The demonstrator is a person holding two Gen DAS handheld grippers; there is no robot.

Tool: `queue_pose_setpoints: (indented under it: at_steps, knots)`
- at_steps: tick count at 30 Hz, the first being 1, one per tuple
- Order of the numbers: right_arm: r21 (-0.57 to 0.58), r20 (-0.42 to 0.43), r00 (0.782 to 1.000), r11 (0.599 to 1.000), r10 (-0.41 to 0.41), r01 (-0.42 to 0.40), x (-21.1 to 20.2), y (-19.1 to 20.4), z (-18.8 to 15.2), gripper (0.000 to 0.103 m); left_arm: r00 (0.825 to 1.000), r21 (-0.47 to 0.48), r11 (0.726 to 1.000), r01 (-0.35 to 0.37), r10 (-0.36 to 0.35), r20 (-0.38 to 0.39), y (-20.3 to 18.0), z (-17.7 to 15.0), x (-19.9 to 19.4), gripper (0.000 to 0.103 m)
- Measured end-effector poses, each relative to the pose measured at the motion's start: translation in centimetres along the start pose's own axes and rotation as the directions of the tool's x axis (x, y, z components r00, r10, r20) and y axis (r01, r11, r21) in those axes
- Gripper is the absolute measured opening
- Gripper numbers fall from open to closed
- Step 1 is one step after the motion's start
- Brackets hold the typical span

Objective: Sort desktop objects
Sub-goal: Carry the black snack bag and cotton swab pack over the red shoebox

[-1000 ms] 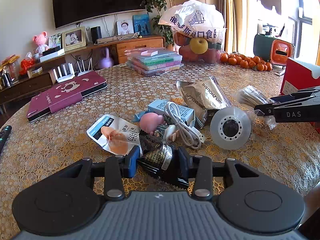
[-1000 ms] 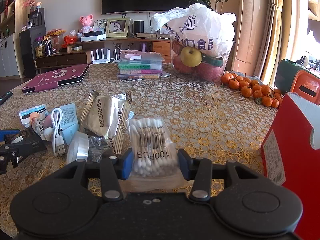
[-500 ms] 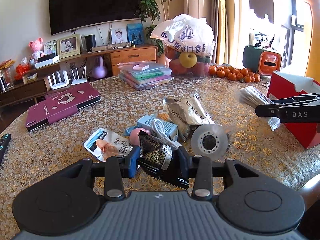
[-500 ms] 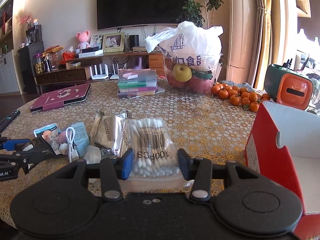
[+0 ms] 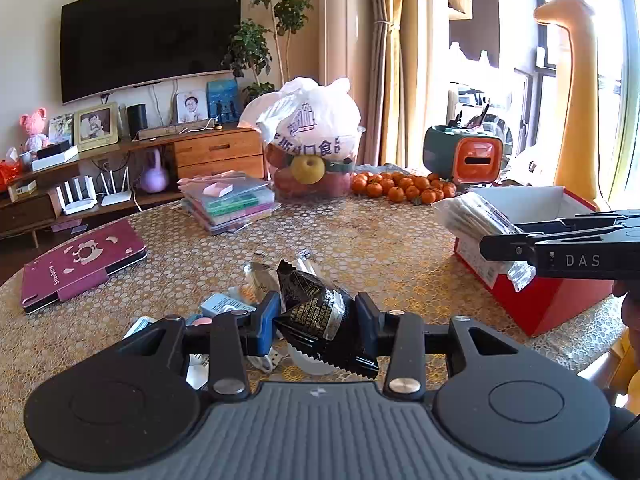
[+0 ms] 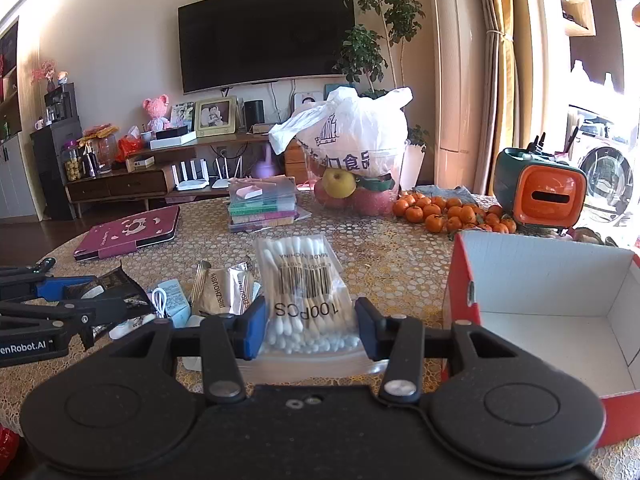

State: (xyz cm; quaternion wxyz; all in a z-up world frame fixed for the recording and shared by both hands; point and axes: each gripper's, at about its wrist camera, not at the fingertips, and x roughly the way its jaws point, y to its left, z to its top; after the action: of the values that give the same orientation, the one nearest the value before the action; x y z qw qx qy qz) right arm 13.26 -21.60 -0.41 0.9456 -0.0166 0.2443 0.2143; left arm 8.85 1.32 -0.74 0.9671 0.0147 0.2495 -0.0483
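Observation:
My left gripper (image 5: 316, 320) is shut on a black snack packet (image 5: 320, 312), held above the table. My right gripper (image 6: 310, 326) is shut on a clear bag of cotton swabs (image 6: 306, 280), also lifted. An open red box (image 6: 552, 312) with a white inside stands at the right, beside the right gripper. In the left wrist view the swab bag (image 5: 472, 216) hangs over the box's (image 5: 532, 292) left wall. Below lie a silver packet (image 6: 224, 294), a blue packet with a white cable (image 6: 170, 302) and other small items, partly hidden.
A maroon tablet case (image 5: 80, 264) lies at the left. A stack of clear boxes (image 5: 228, 204), a fruit bag (image 5: 312, 148), loose tangerines (image 5: 400, 188) and an orange-green container (image 5: 464, 156) line the far side. The round table's edge runs near the box.
Both grippers have risen with their loads. The right gripper carried the swab bag rightward to the red box, which now shows its open inside. The clutter now sits lower in view.

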Motion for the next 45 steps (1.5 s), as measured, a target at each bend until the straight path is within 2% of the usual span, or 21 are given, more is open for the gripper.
queue_pose_setpoints:
  at_steps: [12,23,35,45]
  knots:
    - [0.02,0.034,0.998,0.998,-0.06,0.06,-3.6,-2.7,0.3,0.046,0.994,0.056,0.993,0.107,-0.108,0.032,-5.2,2.5,-0.4,0.04]
    - [0.042,0.042,0.986,0.986,-0.16,0.158,-5.5,-7.2,0.1,0.046,0.975,0.117,0.971,0.209,-0.216,0.059,-10.8,4.7,0.8,0.04]
    - [0.059,0.006,0.972,0.97,-0.236,0.235,-5.6,-12.0,-0.1,0.046,0.949,0.169,0.938,0.302,-0.312,0.034,-16.7,6.8,4.5,0.04]
    - [0.033,-0.037,0.962,0.962,-0.27,0.271,-4.7,-15.5,-0.5,0.046,0.928,0.237,0.899,0.368,-0.372,-0.03,-20.6,7.5,8.0,0.04]
